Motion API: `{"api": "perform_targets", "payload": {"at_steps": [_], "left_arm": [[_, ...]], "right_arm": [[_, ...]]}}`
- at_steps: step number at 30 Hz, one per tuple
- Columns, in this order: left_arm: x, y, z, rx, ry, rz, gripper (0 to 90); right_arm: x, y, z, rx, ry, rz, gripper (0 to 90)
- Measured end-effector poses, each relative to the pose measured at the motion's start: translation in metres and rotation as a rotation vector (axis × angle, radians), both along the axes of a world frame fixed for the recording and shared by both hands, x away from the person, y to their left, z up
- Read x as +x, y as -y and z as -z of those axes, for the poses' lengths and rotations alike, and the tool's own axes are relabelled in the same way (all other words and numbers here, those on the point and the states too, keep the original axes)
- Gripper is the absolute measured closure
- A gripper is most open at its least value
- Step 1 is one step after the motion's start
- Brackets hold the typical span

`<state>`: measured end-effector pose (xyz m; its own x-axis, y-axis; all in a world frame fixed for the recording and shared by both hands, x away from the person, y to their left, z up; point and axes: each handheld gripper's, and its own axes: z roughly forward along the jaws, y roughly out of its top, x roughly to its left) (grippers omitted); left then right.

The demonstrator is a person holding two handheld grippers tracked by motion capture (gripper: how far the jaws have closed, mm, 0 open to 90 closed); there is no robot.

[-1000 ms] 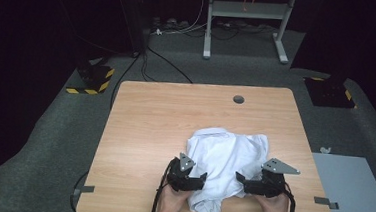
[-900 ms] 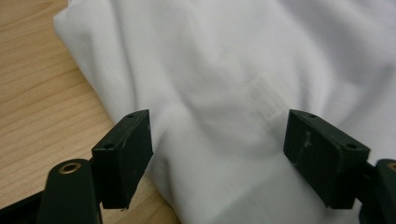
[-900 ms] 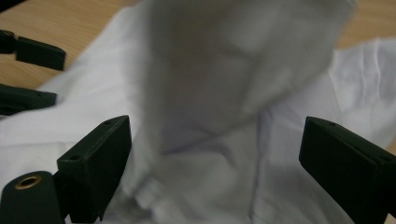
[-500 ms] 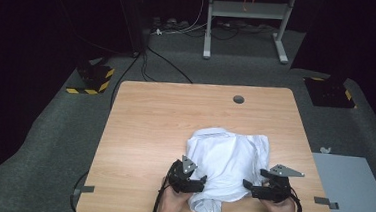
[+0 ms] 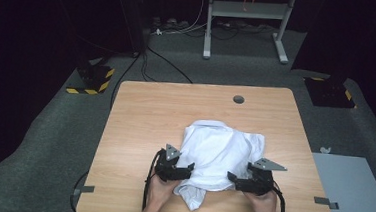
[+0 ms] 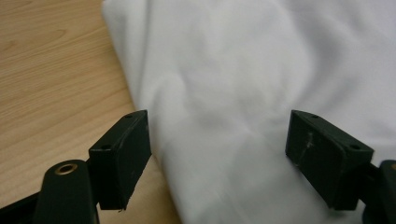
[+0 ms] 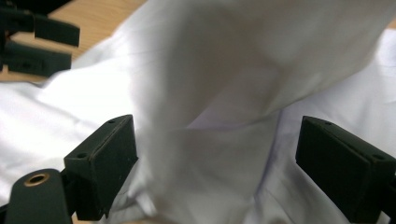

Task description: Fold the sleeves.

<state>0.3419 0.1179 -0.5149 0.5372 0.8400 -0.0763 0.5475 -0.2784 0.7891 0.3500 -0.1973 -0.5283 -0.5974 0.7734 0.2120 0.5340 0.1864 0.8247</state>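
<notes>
We see a soft, crumpled white cloth shirt [image 5: 217, 158] on the pale wood-grain table [image 5: 145, 118]; the left gripper [image 6: 217, 154] and the right gripper [image 7: 217, 168] both stand wide-jawed over its folds, pads clear.

Smooth white cloth shirt [image 5: 220, 158] on matt wood-grain table [image 5: 150, 113].

Each hand carries a black gripper with a boxy body. The left gripper [image 5: 190, 170] and the right gripper [image 5: 231, 178] each bear a grey three-cornered plate on top. A black cable trails from each body toward the person. The jaws are flat, matt black rectangular blocks with small recessed screw holes. A brass-coloured ring sits in the left jaw's arm. Forearms are bare.
</notes>
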Motion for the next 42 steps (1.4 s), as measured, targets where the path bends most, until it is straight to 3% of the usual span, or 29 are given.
{"api": "perform_targets", "payload": {"at_steps": [2,4,9,14,19,29,35,39,42], "left_arm": [[-0.012,0.002,0.002,0.020,0.008,0.030,22.3],[-0.021,0.003,0.004,0.011,0.016,0.036,23.1],[-0.026,0.008,0.013,0.067,0.018,0.036,23.3],[-0.018,0.008,0.021,0.057,-0.011,0.016,22.9],[-0.009,0.007,0.022,0.062,-0.013,0.004,22.8],[0.015,-0.005,0.022,0.030,-0.042,-0.056,23.1],[0.026,-0.013,0.024,-0.011,-0.069,-0.088,22.2],[0.034,-0.014,0.021,0.005,-0.074,-0.094,22.5],[0.038,-0.017,0.024,-0.021,-0.080,-0.102,22.3]], "right_arm": [[-0.007,0.010,-0.006,0.009,0.021,-0.006,12.6],[-0.012,0.019,-0.008,0.002,0.028,-0.004,12.8],[-0.012,0.032,0.002,-0.023,-0.022,-0.001,12.9],[-0.007,0.029,0.013,-0.056,-0.037,-0.013,13.4],[-0.002,0.023,0.016,-0.068,-0.038,-0.014,14.0],[0.018,0.006,0.015,-0.083,-0.037,0.000,14.4],[0.027,-0.001,0.015,-0.093,-0.034,0.006,14.9],[0.034,-0.006,0.015,-0.105,-0.032,0.011,15.0],[0.037,-0.007,0.016,-0.099,-0.028,0.017,15.2]]}}
